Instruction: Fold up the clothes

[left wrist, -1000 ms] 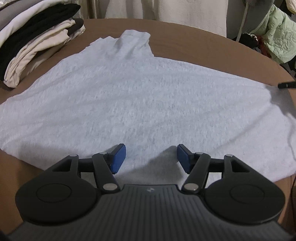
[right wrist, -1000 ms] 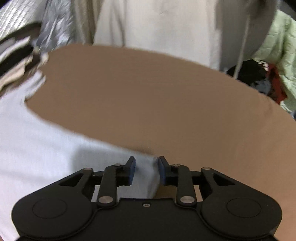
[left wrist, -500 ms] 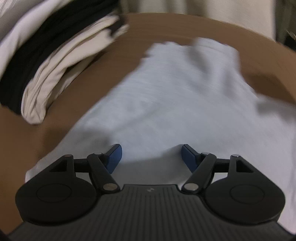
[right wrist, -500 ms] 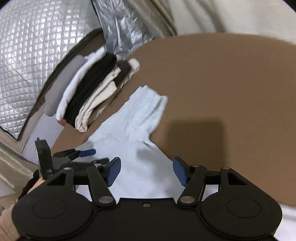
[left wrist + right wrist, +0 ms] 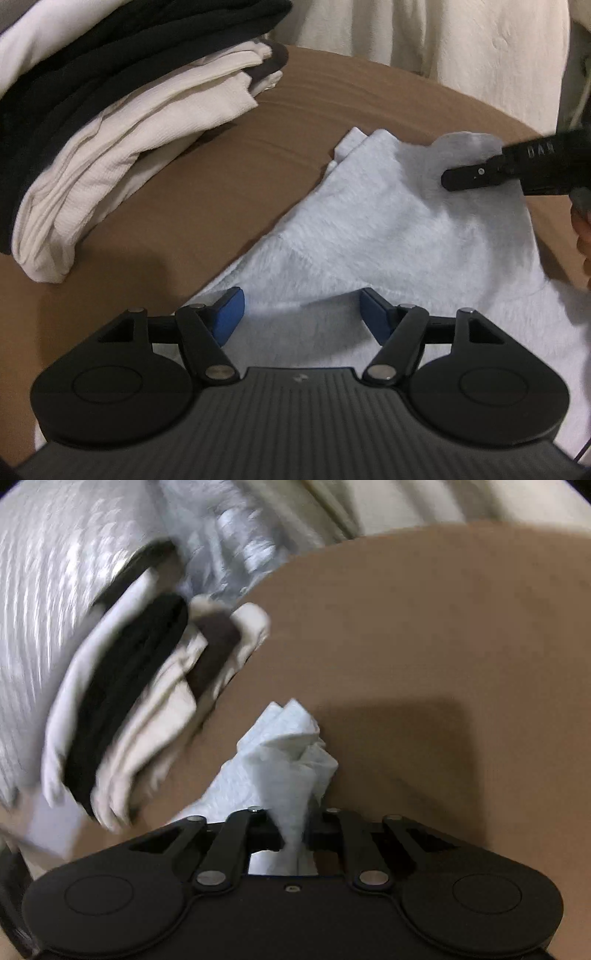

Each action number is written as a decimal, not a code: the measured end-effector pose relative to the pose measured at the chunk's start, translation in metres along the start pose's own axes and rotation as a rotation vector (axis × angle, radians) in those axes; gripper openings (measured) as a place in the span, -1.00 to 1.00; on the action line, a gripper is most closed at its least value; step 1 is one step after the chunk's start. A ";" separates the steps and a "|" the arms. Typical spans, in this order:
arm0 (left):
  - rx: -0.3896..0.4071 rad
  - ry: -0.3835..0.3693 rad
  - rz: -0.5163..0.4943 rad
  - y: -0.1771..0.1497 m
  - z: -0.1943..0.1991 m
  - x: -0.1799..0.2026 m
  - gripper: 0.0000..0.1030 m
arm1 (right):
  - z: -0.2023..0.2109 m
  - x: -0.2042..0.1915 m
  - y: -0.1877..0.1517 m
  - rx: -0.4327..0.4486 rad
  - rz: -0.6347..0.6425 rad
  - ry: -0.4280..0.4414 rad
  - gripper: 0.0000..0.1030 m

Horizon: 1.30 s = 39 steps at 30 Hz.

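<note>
A pale blue shirt (image 5: 388,229) lies flat on the brown table (image 5: 184,206). My left gripper (image 5: 301,304) hovers over the shirt near the base of its sleeve. Its jaws stand wide and are closing, with cloth below them and no pad pressing on it. In the left wrist view my right gripper (image 5: 472,177) reaches in from the right onto the sleeve's far end. Seen from the right wrist, my right gripper (image 5: 291,823) is closing tight on the sleeve (image 5: 291,746), which bunches up in front of the jaws.
A stack of folded clothes (image 5: 110,110), white, black and cream, sits on the table's left side, close to the sleeve (image 5: 140,701). Cream cloth (image 5: 424,44) hangs behind the table. Bare brown table (image 5: 443,646) stretches to the right of the sleeve.
My left gripper slid left along the shirt toward the sleeve and the stack. My right gripper swung from the shirt's other side to the sleeve end, opened wide, then shut on it.
</note>
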<state>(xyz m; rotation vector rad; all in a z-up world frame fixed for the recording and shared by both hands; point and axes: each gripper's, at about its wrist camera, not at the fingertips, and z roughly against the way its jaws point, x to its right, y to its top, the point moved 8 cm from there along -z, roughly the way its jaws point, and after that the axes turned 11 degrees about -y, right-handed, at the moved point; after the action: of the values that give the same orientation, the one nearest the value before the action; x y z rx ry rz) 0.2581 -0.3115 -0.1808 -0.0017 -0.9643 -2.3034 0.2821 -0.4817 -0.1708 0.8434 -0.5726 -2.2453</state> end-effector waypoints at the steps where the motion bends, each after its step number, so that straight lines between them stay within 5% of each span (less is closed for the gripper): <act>1: 0.002 -0.003 0.021 0.002 -0.002 -0.003 0.31 | 0.005 -0.010 0.001 0.040 0.067 -0.022 -0.77; 6: 0.018 -0.028 0.138 0.011 0.004 -0.016 0.09 | 0.061 -0.063 -0.008 0.253 0.420 -0.149 -0.77; 11: 0.116 -0.096 0.252 0.003 0.064 -0.026 0.05 | 0.121 -0.132 -0.067 0.433 0.803 -0.056 -0.76; 14: 0.114 -0.152 0.379 -0.021 0.094 -0.037 0.05 | 0.133 -0.153 -0.136 0.395 1.033 0.036 -0.76; 17: 0.099 -0.144 0.449 -0.044 0.109 -0.047 0.07 | 0.119 -0.142 -0.183 0.273 1.091 -0.017 -0.52; 21: 0.096 -0.145 0.474 -0.054 0.109 -0.056 0.07 | 0.139 -0.130 -0.189 0.206 0.890 0.063 0.31; 24: 0.173 -0.186 0.499 -0.045 0.107 -0.058 0.13 | 0.157 -0.118 -0.180 0.093 0.648 0.178 0.35; 27: 0.252 -0.227 0.513 -0.031 0.102 -0.060 0.13 | 0.162 -0.087 -0.171 -0.048 0.310 0.204 0.37; 30: 0.258 -0.221 0.413 -0.019 0.086 -0.050 0.20 | 0.158 -0.055 -0.168 -0.101 0.067 0.231 0.39; 32: 0.236 -0.233 0.331 -0.011 0.067 -0.040 0.29 | 0.153 -0.035 -0.167 -0.131 -0.074 0.250 0.57; 35: 0.173 -0.277 0.312 -0.011 0.037 -0.028 0.30 | 0.137 -0.021 -0.165 -0.155 -0.179 0.240 0.70; 36: 0.132 -0.333 0.295 -0.014 0.030 -0.020 0.03 | 0.130 -0.018 -0.164 -0.159 -0.206 0.235 0.70; 37: 0.089 -0.390 0.278 -0.017 0.023 -0.012 -0.80 | 0.124 -0.017 -0.163 -0.160 -0.235 0.236 0.70; 39: 0.025 -0.438 0.310 -0.022 0.028 -0.004 -0.79 | 0.115 -0.013 -0.157 -0.142 -0.290 0.247 0.70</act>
<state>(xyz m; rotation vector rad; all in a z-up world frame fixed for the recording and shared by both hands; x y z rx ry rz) 0.2425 -0.2798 -0.1749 -0.6243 -1.1141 -2.0372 0.1414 -0.3461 -0.1783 1.1695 -0.1822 -2.3538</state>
